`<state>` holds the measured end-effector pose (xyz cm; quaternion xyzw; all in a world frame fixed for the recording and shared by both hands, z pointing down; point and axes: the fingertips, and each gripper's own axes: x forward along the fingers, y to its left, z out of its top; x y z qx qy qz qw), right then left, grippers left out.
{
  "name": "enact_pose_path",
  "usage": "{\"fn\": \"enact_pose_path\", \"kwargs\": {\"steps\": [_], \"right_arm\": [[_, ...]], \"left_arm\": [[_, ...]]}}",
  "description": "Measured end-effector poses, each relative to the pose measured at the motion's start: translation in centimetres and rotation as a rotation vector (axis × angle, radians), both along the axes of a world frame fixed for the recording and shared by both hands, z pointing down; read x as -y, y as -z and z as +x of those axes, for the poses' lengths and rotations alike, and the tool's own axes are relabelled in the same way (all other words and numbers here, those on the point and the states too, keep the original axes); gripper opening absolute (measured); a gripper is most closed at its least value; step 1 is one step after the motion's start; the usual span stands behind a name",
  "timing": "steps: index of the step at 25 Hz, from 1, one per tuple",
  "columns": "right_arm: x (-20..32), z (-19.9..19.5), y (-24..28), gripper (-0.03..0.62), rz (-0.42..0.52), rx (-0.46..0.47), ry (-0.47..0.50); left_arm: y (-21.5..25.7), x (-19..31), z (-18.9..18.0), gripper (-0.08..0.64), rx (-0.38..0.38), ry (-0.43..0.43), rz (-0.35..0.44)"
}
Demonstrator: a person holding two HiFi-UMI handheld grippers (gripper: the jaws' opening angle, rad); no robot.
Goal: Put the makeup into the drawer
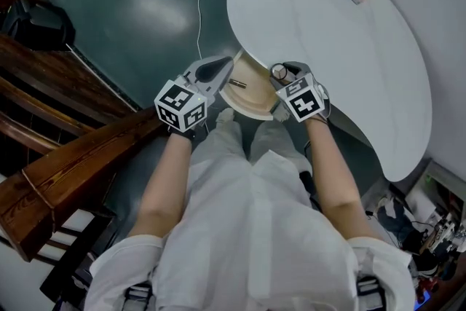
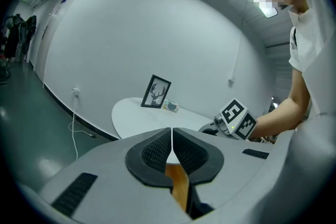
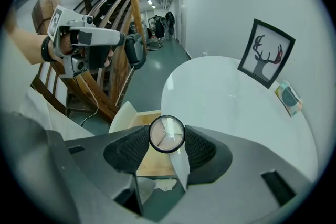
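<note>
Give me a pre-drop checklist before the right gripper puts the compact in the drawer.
1. Right gripper shut on the compact: ok.
2. Drawer pulled open under the white table: ok.
3. Drawer's inside straight ahead of the compact in the right gripper view: ok.
4. Left gripper shut, empty, off to the drawer's left side: ok.
5. Landing spot on the drawer floor free: cannot tell, the fingers hide most of it.
</note>
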<state>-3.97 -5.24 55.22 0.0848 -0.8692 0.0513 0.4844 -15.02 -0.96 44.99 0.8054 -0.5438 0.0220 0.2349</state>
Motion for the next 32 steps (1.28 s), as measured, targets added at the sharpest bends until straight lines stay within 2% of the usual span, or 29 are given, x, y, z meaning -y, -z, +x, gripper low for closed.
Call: {"fn": "enact_pose_path", "kwargs": {"steps": [9, 21, 32], "right_arm": [[-3.5, -2.8, -2.3, 0.207, -0.038, -0.012, 0.057], [-5.4, -4.9, -6.3, 0.207, -0.08, -0.043, 0.12], [-6.8, -6.4, -12.7, 0.207, -0.132, -0.081, 0.14]], "left_arm": [[-1.9, -2.7, -1.9, 0.021, -0.018, 0.041, -0.027], [-4.0, -3.1, -2.9, 0.021, -0.036, 0.06, -0.053], [-6.9, -3.4, -3.9, 0.021, -0.053, 0.083, -0.093]]}}
